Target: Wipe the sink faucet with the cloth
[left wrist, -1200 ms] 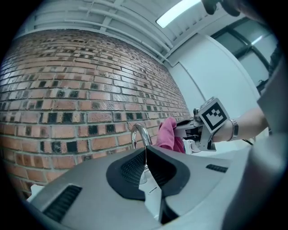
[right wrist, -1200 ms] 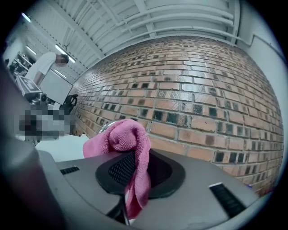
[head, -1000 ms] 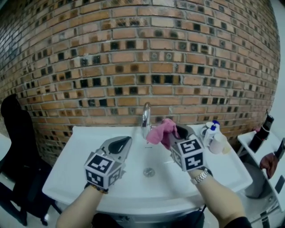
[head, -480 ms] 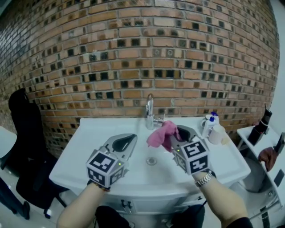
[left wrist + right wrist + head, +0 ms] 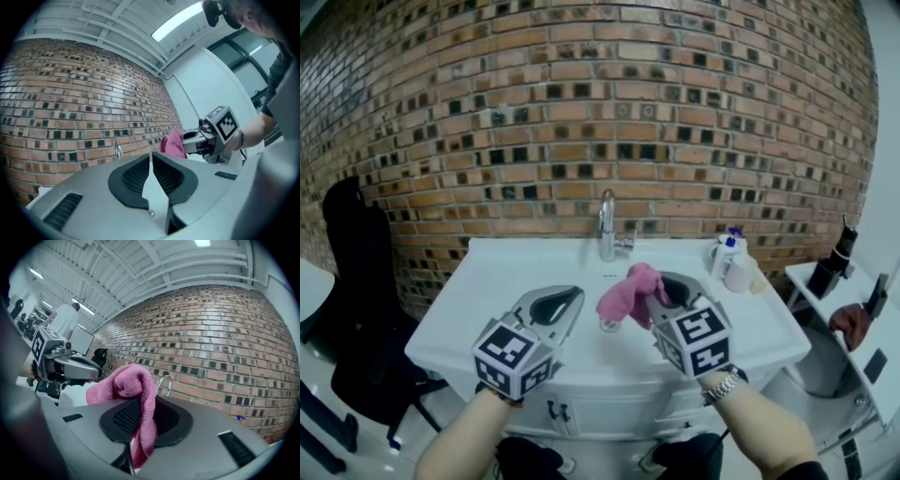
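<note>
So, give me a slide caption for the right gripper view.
Right gripper shut on a pink cloth, faucet and brick wall ahead.

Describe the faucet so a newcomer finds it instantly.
Against the brick wall stands a white sink. At the middle of its back edge rises the faucet: the only shiny metal thing there, with a tall curved spout, left of the white bottles.
</note>
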Demonstrator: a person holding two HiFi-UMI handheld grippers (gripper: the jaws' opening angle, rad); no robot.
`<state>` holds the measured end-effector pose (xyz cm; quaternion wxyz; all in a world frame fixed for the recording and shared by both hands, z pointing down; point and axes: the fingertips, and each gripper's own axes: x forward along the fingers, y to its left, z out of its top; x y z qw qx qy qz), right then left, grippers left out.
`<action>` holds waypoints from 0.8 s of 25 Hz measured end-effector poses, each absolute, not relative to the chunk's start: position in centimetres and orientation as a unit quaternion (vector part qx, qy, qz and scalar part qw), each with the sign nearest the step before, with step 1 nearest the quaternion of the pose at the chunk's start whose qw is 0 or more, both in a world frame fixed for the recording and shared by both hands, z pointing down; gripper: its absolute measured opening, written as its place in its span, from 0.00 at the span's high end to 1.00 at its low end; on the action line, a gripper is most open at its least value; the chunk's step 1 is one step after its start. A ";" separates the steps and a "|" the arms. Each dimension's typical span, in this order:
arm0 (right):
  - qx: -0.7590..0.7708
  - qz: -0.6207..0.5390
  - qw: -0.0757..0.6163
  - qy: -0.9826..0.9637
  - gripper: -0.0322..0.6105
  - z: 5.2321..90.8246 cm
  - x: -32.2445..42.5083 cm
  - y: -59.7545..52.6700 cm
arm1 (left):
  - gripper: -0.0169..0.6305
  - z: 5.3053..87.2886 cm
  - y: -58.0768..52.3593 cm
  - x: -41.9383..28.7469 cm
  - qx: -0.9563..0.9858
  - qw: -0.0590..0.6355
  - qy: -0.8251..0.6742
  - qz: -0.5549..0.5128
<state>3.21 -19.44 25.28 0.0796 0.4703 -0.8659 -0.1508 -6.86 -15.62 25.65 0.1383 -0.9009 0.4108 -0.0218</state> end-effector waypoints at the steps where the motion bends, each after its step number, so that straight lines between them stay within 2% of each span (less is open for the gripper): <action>1: 0.464 -0.152 0.080 -0.869 0.85 25.4 3.1 -18.9 | 0.95 25.6 -15.2 -6.6 -0.905 0.137 0.403 -0.020; 2: 0.456 -0.153 0.081 -0.873 0.85 25.5 2.9 -18.4 | 0.93 25.5 -14.8 -6.3 -0.909 0.134 0.394 -0.020; 4: 0.438 -0.155 0.083 -0.881 0.85 25.7 2.4 -17.5 | 0.78 25.4 -14.3 -5.7 -0.918 0.129 0.374 -0.024; 8: 0.399 -0.168 0.080 -0.898 0.85 25.8 1.3 -16.4 | 0.67 25.0 -13.8 -4.3 -0.935 0.134 0.327 -0.043; 13: 0.339 -0.192 0.082 -0.917 0.85 26.3 0.0 -16.9 | 0.58 25.9 -15.3 -2.9 -0.955 0.123 0.260 -0.069; 20: 0.255 -0.211 0.063 -0.942 0.85 26.0 -1.3 -18.7 | 0.58 27.3 -18.3 -1.9 -0.975 0.091 0.186 -0.081</action>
